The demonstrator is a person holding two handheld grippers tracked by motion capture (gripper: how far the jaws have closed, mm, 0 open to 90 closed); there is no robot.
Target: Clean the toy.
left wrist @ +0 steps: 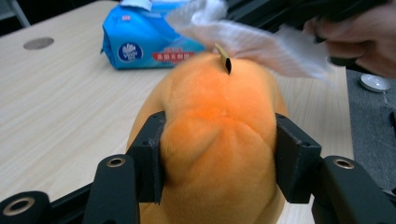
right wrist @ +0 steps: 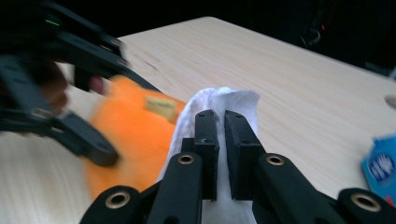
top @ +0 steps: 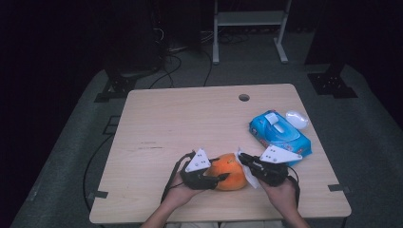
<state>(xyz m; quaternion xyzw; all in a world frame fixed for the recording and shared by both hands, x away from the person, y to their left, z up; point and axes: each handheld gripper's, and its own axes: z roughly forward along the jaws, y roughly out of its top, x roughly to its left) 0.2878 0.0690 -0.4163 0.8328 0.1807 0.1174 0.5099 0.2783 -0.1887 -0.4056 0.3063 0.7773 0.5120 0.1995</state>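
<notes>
- Table (top: 180, 118): pale wood top w/ a round hole (top: 244, 97) near the far edge. Far and left parts of the top lie bare; work sits close to the near edge, approx. mid-width.
- Plush orange fruit (top: 231, 171): on the table betw. the two grippers, near the person's edge. In the left gripper view its long axis runs away from the camera; the stem (left wrist: 224, 58) end is the far end, stem tilted up.
- L gripper (top: 209, 179): enters from the left of the fruit in the high view, lying low over the table. Jaws clamped on the fruit's near end, one pad on each flank; the plush bulges betw. them in the left gripper view.
- R gripper (top: 244, 160): at the fruit's right side. Jaws pressed together on a white wipe (right wrist: 224, 105), which folds up over both pad tips in the right gripper view. The wipe (left wrist: 261, 39) drapes on the stem end of the fruit.
- Blue wipes pack (top: 280, 133): right of the work area, just beyond the R gripper, running obliquely toward the right edge; it limits room on that side.
- White rounded item (top: 297, 118): just beside the pack's far end; kind unclear.
- Surroundings: dark floor, cables (top: 171, 61) and a metal frame (top: 249, 28) beyond the far edge, well apart from the work.
</notes>
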